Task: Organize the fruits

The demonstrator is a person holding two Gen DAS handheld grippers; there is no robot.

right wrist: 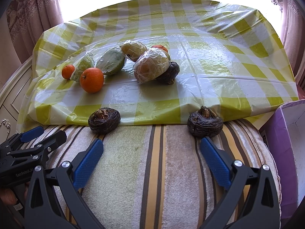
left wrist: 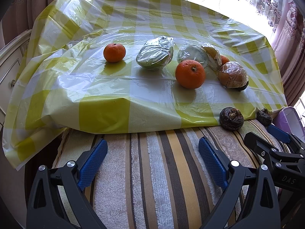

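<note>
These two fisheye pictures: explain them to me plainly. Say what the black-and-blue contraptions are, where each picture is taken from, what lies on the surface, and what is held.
No robot here: a person holds a two-finger tool in each hand, each carrying a camera looking forward along its blue-padded fingers. One picture looks out from the left tool, the other from the right tool. Each also catches its neighbour at the edge.

Both tools are open and hold nothing, hovering over a striped towel.

Beyond lies a yellow checked plastic cloth with a large orange, a small orange, and several fruits in cling film. Two dark wrinkled fruits sit at the cloth's near edge. A purple box stands at the right.
</note>
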